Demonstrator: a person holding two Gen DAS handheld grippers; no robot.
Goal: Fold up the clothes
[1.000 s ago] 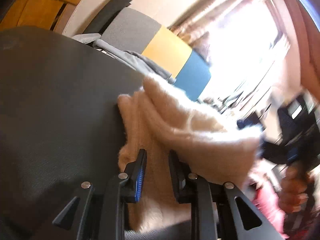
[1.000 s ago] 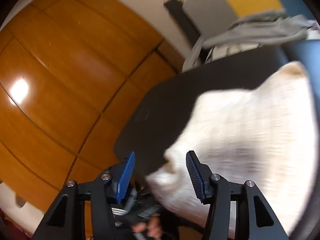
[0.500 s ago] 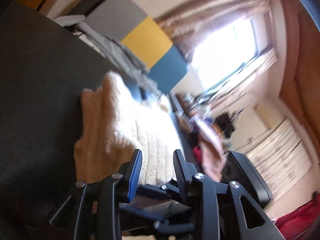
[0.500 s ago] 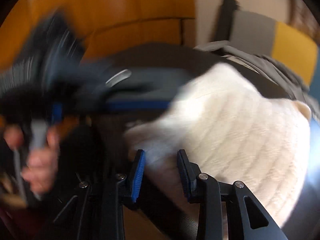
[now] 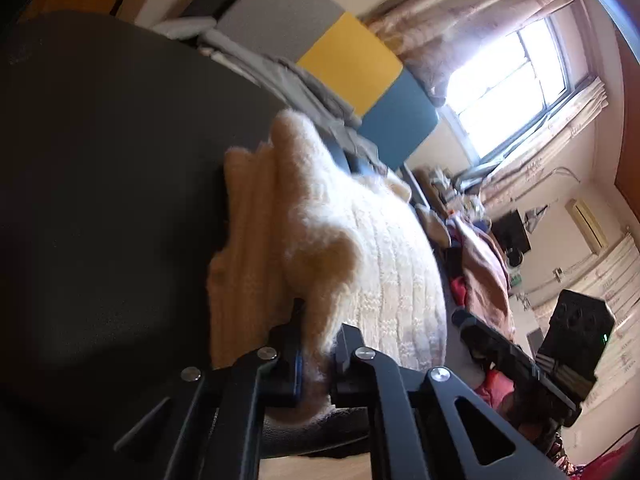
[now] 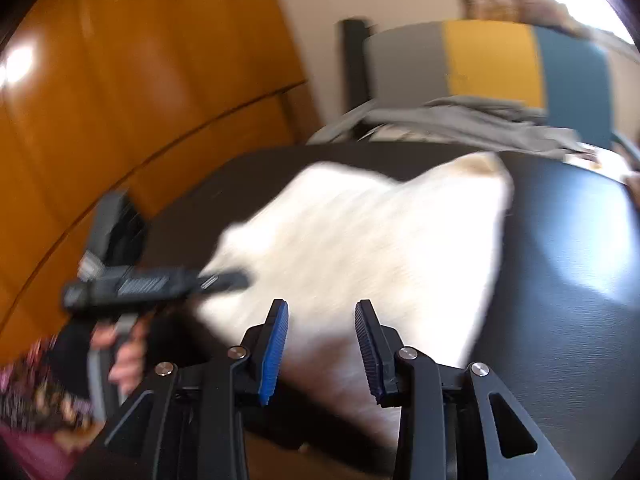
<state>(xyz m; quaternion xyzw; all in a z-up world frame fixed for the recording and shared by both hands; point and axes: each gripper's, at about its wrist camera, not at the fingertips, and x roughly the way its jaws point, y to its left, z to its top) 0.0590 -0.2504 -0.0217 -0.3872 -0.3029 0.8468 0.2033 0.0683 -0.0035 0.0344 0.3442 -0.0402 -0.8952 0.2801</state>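
Left gripper is pinching the sweater, right one is hanging open over it

So I'm looking down at the cream knit sweater [image 5: 360,264] lying on the dark counter [image 5: 100,200], and my left gripper [image 5: 318,354] is just finishing clamping down, with a fluffy fold of the near edge squeezed between its jaws and bunching up above them. My right gripper [image 6: 322,344] is sitting part open with its blue pads [image 6: 276,348] over the sweater's near side, nothing pressed between them as far as I can tell, picture's pretty blurry. Behind the counter there's a grey-yellow-blue chair [image 6: 488,64] with grey clothes [image 6: 472,124] draped on it.
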